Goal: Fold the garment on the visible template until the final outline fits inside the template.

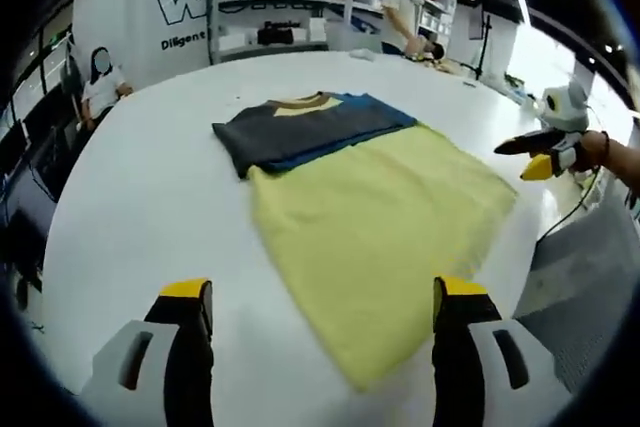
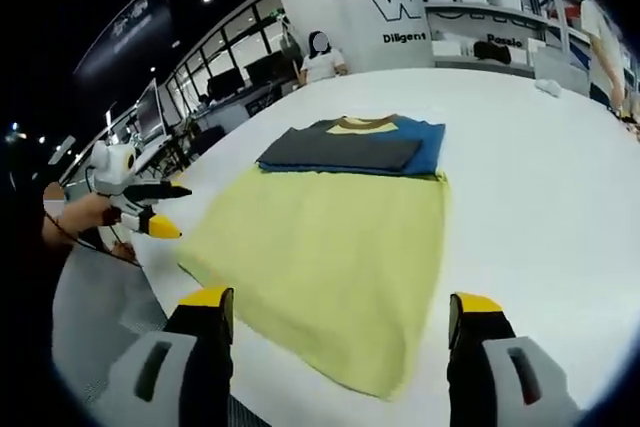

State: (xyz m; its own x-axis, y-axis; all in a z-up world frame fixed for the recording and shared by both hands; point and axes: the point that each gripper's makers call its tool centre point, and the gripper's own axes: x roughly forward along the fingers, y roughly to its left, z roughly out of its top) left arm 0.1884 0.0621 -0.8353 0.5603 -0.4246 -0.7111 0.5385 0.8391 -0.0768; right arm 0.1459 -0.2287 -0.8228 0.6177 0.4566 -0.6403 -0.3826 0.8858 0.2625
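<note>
**Left gripper view and right gripper view: shirt ahead of both my claws, hem nearest**

Left gripper view puts my left claw low over the white table, jaws spread wide and holding nothing. The T-shirt lies flat in front of it: a yellow body with a dark grey and blue upper part, the sleeves already folded in across it. The hem corner reaches down between my jaws. My right claw hovers off the table's far right edge, apart from the cloth; I cannot tell its opening from here.

Right gripper view shows my right claw with jaws also wide and empty, the yellow hem just ahead of it. The shirt's long axis runs away from me, hem near, collar far. My left claw sits off the shirt's left side.

I judge both claws about equally near the hem, so the next fold calls for taking the two hem corners and carrying them toward the collar. I see no marked template outline on the table.
</note>
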